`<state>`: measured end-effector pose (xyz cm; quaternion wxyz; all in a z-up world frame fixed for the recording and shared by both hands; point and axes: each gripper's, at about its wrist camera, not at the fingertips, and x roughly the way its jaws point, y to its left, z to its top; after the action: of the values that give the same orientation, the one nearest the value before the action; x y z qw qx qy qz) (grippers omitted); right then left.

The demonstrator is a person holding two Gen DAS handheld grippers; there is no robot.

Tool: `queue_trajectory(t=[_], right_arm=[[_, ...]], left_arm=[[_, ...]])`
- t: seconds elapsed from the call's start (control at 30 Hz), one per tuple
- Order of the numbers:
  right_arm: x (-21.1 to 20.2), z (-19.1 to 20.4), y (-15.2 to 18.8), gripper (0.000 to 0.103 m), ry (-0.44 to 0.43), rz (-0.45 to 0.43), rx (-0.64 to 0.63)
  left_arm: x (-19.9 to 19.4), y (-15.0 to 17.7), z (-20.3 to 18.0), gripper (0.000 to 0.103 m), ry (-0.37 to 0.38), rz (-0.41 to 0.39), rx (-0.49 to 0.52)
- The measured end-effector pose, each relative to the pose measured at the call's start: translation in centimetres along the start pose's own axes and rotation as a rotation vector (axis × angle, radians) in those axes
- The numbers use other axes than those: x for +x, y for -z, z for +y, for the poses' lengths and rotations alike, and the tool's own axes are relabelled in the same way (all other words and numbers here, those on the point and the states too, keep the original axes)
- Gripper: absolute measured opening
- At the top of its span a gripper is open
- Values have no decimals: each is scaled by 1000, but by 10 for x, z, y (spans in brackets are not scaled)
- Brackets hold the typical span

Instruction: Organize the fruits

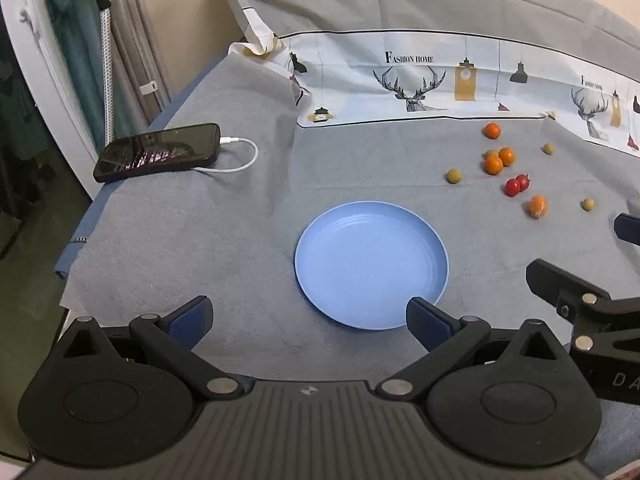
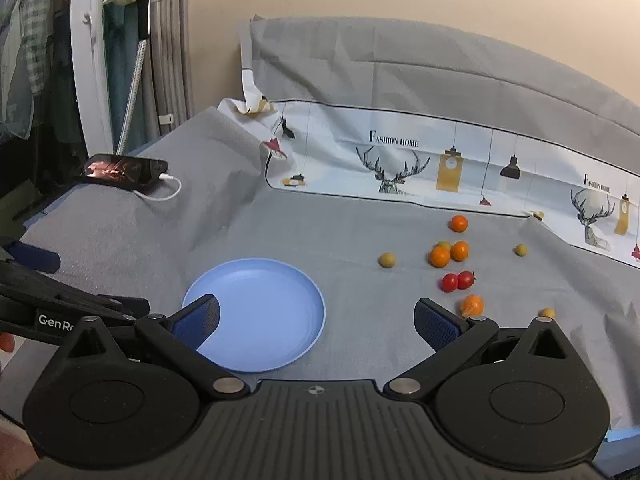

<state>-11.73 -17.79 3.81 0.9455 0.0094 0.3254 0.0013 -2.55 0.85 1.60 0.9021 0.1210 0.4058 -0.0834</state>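
Both tongs, left (image 1: pixel 308 316) and right (image 2: pixel 316 320), gape wide and hold nothing. Mid-frame lies the blue plate (image 1: pixel 372 264), bare; the small fruits (image 1: pixel 500 164) are scattered at right on the grey-covered desk (image 1: pixel 200 240).

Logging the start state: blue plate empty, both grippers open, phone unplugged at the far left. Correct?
Not quite: the phone is plugged in, with a white cable in its end, as the left wrist view shows. The blue plate is empty and both grippers, left and right, are open.
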Motion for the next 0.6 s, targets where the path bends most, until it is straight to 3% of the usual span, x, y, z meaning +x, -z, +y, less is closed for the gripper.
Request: queue_trajectory(t=[0.2,0.6], right_arm=[[0,2,2,103,10,12,5],[6,3,7,103,9,53,37]], left_arm=[[11,0,0,103,34,63,30],[8,-1,0,103,13,50,21]])
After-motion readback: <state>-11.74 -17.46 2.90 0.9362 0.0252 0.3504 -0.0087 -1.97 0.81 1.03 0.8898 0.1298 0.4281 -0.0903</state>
